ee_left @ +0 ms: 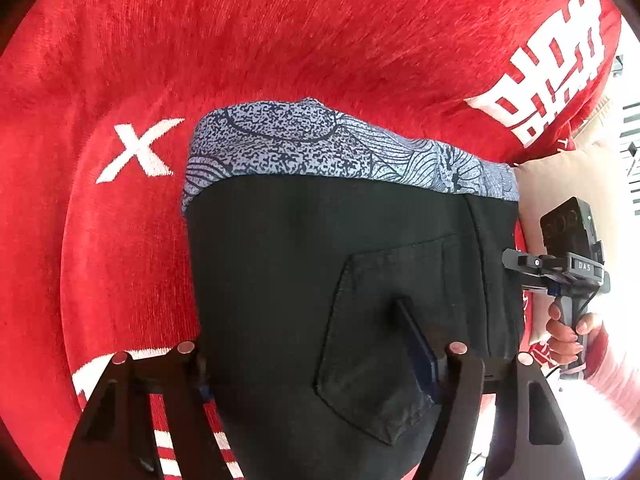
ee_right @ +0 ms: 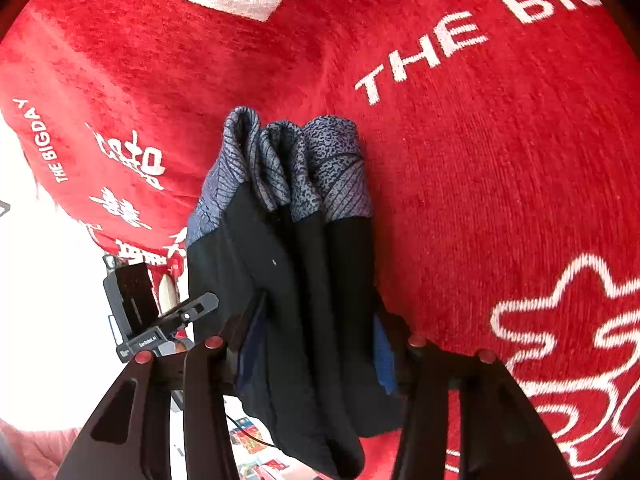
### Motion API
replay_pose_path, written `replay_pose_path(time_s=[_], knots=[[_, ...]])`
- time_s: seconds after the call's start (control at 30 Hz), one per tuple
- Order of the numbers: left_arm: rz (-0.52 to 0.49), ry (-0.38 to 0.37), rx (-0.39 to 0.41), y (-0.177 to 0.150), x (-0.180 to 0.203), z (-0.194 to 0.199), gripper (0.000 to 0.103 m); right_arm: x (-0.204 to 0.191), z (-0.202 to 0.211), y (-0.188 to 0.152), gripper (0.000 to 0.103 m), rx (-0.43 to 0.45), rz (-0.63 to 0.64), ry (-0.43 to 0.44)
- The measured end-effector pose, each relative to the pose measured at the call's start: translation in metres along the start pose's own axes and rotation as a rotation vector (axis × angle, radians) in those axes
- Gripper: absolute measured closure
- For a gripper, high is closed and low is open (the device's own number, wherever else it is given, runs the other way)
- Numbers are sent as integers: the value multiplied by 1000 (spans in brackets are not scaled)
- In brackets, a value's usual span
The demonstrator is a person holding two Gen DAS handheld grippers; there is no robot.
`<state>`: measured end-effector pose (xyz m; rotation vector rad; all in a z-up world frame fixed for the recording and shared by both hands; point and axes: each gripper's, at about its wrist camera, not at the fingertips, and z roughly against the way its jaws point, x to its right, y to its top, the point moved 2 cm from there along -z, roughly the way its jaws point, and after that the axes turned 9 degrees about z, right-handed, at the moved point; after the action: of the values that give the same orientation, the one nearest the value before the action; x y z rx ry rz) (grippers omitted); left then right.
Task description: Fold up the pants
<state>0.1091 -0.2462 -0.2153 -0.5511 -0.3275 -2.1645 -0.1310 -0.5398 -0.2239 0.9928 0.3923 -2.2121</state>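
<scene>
Black pants point(ee_left: 288, 264) with a blue patterned band point(ee_left: 320, 144) at the far end lie on a red blanket point(ee_left: 280, 40). A back pocket point(ee_left: 392, 320) faces up. My left gripper point(ee_left: 308, 364) straddles the near part. Fabric fills the gap between its fingers, the right pad presses into the pocket, and the left finger is half hidden behind the pants' edge. In the right wrist view the pants point(ee_right: 304, 280) are gathered into pleats, and my right gripper point(ee_right: 316, 348) is shut on them with blue pads against both sides.
The red blanket point(ee_right: 480, 160) has white lettering and covers the whole surface. A cream pillow point(ee_left: 560, 184) lies at its right edge. A hand point(ee_left: 568, 336) holds the other gripper's handle beside the pants. Bright floor shows past the blanket's edge point(ee_right: 48, 280).
</scene>
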Motion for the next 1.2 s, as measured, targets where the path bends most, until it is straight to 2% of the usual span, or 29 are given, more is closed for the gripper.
replay_pose_path(time_s=[0.1,0.13,0.17,0.3,0.4,0.47,0.57,0.9,1.07,1.2], knots=[[6,-1,-2,0,-4,-1,29,0,-2,1,50,-2,5,-12],[18,-5,-5,1,-7,-3,25,0,-3,2,46,-3,5,-9],[30,-5,-8,3,-7,-7,17,2,-4,3,43,-5,3,-4],[89,-41,-21,4,-14,-17,13,14,-12,5,39,-14,-47,63],[59,-25,13,0,-6,-12,20,12,-12,4,43,2,-54,60],[56,-26,25,-2,-3,-7,27,11,-10,2,52,16,-75,78],[77,-50,35,-2,-2,2,35,5,-3,-1,61,46,-98,120],[45,-68,58,-15,16,42,37,-24,17,-13,62,60,-91,177],[5,-53,74,-38,28,66,37,-37,34,-35,62,67,-85,195],[6,-42,68,-63,32,68,37,-40,40,-60,62,65,-93,187]])
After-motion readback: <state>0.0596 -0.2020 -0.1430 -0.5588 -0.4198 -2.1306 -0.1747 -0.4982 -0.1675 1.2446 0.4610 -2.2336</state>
